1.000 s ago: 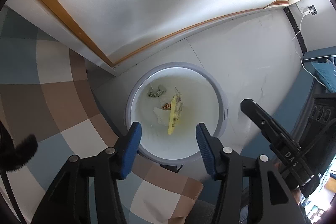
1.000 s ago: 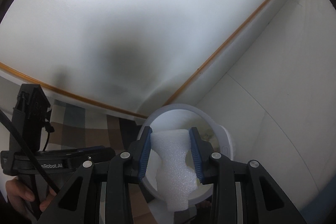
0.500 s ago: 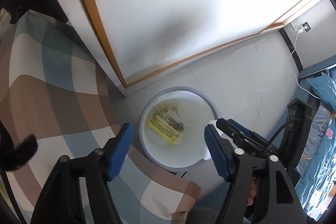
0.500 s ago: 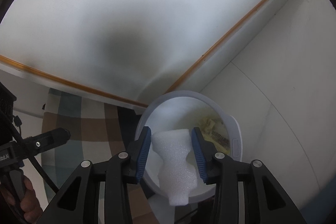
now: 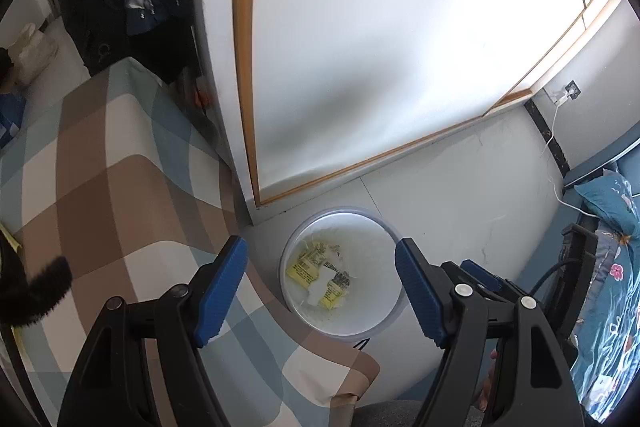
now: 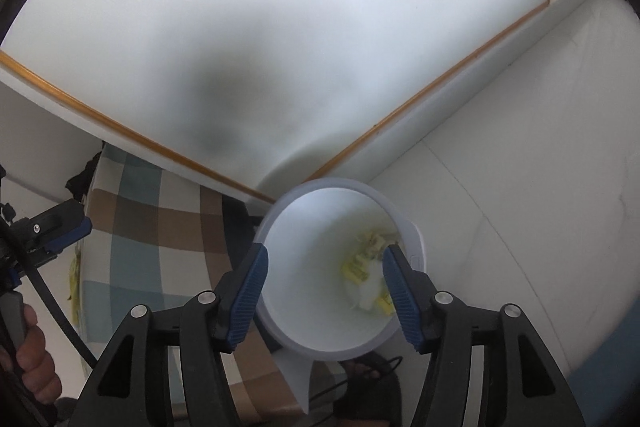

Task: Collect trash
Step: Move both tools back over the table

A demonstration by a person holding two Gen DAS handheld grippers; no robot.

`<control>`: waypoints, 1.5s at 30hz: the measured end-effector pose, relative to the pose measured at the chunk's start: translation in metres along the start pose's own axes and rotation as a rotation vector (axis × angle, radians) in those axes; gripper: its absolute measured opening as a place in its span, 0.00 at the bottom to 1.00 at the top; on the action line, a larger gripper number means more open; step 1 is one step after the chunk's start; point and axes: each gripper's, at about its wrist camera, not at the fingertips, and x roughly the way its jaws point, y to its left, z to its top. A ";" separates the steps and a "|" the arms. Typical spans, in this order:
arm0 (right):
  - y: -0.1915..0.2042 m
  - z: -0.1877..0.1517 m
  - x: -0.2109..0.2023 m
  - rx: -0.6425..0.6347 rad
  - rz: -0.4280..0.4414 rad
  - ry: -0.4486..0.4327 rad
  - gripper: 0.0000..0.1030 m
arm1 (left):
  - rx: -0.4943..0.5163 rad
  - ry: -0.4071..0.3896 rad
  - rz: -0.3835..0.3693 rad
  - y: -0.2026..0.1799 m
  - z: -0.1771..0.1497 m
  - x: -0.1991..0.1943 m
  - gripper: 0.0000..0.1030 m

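Trash [image 5: 320, 277] lies at the bottom of the white bin [image 5: 390, 309]: yellow wrappers and, on top of them, a white foam piece [image 6: 370, 291] that a second ago was clamped in the right gripper [image 6: 322, 291]. That gripper's jaws are opening now, with nothing between them but the view down into the bin, so the foam has dropped in. The left gripper [image 5: 320, 291], which spread its jaws a moment earlier, hangs wide and empty over the same bin; the second yellow wrapper below seems to be what it let go. Both have lifted away from the rim since then. The bin stands on the pale floor [image 5: 460, 187], at the corner of the checked bedspread [image 5: 100, 187] and just beside the base of the white wardrobe door [image 5: 380, 47] with its wood trim. With both drops apparently done, this round of collecting looks finished, and the next move would be to turn back for whatever litter remains; none shows on the floor around the bin.
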 end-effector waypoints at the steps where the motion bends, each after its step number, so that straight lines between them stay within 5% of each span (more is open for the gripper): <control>1: 0.004 0.001 -0.006 -0.010 0.003 -0.014 0.65 | -0.003 -0.020 0.025 0.001 0.000 -0.006 0.71; 14: 0.079 0.007 -0.088 -0.172 0.002 -0.172 0.78 | -0.073 -0.197 0.076 0.024 -0.018 -0.080 0.79; 24: 0.182 -0.006 -0.143 -0.345 0.119 -0.320 0.90 | -0.175 -0.353 0.141 0.090 -0.041 -0.152 0.84; 32: 0.261 -0.036 -0.142 -0.459 0.181 -0.339 0.93 | -0.281 -0.475 0.232 0.154 -0.073 -0.197 0.94; 41: 0.341 -0.070 -0.111 -0.592 0.240 -0.273 0.93 | -0.360 -0.511 0.326 0.232 -0.098 -0.224 0.97; 45: 0.371 -0.081 -0.084 -0.640 0.240 -0.206 0.93 | -0.413 -0.511 0.296 0.269 -0.109 -0.224 0.97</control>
